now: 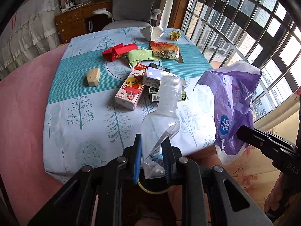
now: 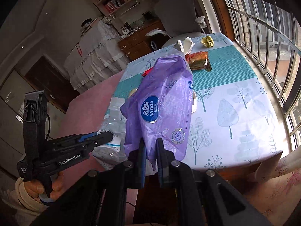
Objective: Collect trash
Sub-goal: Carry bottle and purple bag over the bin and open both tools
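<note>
Left wrist view: the left tool pinches a crumpled clear plastic bottle above the near edge of the tree-print worktop. Beside it, the right tool pinches a purple plastic tissue wrapper, held aloft.

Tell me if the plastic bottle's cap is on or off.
On. The plastic bottle, held by the left gripper, has its ribbed clear cap seated on the neck.

Left gripper: black frame, blue finger pads, white "GenRobot.AI" lettering, black cable.
Right gripper: black arms, silver round screws.
Hand: bare skin, cream knitted sleeve.
</note>
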{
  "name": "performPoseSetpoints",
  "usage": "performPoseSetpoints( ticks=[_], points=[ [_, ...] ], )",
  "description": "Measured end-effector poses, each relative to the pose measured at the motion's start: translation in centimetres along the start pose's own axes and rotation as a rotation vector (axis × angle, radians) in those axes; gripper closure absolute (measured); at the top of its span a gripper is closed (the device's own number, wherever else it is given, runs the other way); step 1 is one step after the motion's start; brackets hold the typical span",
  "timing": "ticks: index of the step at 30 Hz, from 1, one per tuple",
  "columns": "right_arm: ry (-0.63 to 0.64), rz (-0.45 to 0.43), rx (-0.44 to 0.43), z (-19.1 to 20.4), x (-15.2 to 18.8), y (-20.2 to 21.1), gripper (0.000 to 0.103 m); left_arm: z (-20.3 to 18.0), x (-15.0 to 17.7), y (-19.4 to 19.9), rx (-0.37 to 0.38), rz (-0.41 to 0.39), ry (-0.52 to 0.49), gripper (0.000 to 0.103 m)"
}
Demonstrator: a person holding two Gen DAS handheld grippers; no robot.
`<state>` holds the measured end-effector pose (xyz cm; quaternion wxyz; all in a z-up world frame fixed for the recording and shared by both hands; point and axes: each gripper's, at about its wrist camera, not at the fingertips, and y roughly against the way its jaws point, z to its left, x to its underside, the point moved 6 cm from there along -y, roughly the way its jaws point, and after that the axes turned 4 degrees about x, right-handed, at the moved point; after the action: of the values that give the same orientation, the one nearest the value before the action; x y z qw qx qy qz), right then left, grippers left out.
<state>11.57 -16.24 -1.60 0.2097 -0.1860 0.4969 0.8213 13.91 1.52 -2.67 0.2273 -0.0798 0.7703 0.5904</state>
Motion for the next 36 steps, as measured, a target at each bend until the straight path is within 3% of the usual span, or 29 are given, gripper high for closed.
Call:
performPoseSetpoints(
  ticks=[9, 18, 26, 32, 36],
  points=[
    [-0.067, 0.090, 0.068, 1.4, 8.6, -0.6, 0.093, 1.4, 8.7, -0.2, 0.020, 0.084, -0.055, 0.085],
    [-0.112, 0.224, 0.131, -0.5, 14.8, -4.0, 0.093, 0.7, 13.2, -4.1, 0.072, 0.166, -0.047, 0.085],
    [-0.240, 0.362, 0.150, -6.0, 22.4, -12.6, 0.093, 1.0, 18.7, -13.3, 0.060, 0.290, 0.013, 0.084],
    [-0.308, 0.458, 0.181, -12.2, 28.6, -21.3, 0.093, 2.2, 22.6, -23.9, 0.029, 0.355, 0.047, 0.084],
    [-0.319, 0.502, 0.210, -16.3, 31.2, -27.5, 0.093, 2.6, 24.8, -30.4, 0.024, 0.353, 0.046, 0.082]
  ],
)
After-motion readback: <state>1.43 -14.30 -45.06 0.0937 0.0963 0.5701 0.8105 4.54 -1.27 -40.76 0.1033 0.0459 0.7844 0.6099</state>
